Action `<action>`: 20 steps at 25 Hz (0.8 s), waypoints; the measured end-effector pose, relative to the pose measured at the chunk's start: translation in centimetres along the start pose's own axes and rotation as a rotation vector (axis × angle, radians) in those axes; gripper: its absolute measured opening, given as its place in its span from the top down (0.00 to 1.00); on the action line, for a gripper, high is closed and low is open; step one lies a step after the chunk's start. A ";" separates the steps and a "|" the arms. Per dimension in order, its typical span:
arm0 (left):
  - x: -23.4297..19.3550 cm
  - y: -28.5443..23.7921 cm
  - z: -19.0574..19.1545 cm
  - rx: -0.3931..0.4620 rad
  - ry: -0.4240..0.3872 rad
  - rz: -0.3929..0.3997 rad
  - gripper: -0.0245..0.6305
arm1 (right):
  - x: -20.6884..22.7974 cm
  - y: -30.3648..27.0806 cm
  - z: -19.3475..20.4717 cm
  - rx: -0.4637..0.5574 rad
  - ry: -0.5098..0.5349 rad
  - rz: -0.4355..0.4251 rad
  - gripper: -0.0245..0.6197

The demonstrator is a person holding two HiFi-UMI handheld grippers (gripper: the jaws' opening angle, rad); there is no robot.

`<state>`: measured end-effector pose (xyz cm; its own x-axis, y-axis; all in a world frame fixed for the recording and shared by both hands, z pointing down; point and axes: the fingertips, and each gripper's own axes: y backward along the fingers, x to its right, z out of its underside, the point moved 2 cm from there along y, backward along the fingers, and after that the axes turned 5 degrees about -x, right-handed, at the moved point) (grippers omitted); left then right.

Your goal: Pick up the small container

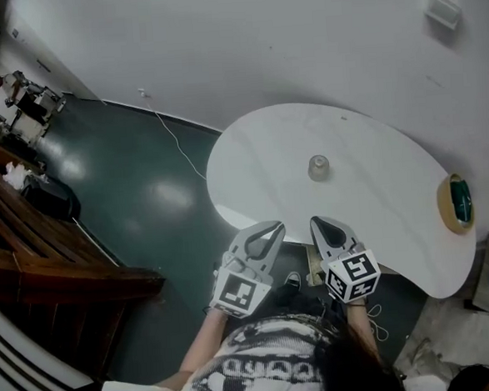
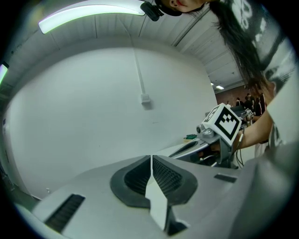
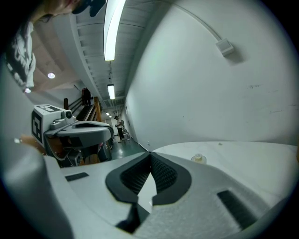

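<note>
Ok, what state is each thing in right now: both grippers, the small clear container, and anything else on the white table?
Left gripper: shut, empty, held by the table's near edge.
Right gripper: shut, empty, short of the container.
Small clear container: upright mid-table, untouched.
Beige ring with green centre: lying flat at the table's right edge.
White rounded table: bears only those two things.

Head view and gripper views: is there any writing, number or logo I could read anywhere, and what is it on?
No text can be read in any view.
On the left gripper and right gripper: black-and-white square marker patterns, not letters.
On the shirt: a print, too blurred to read.
On the small container: no label can be made out.
</note>
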<state>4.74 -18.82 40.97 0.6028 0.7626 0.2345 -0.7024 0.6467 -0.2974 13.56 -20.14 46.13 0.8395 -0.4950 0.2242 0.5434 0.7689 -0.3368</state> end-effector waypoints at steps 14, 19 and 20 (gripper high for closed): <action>1.2 -2.9 -0.3 -0.045 -0.028 0.062 0.95 | 2.4 -0.2 1.0 -0.001 -0.070 0.007 0.96; 1.1 -3.7 -0.9 -0.040 -0.048 0.098 0.94 | 3.7 0.0 0.9 0.016 -0.097 0.052 0.96; 0.9 -3.9 -0.9 -0.037 -0.048 0.105 0.94 | 4.0 0.0 0.7 0.021 -0.101 0.066 0.96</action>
<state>8.36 -20.65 41.49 0.5070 0.8267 0.2438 -0.7460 0.5626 -0.3564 16.95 -21.84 47.72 0.8678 -0.4011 0.2934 0.4862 0.8072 -0.3346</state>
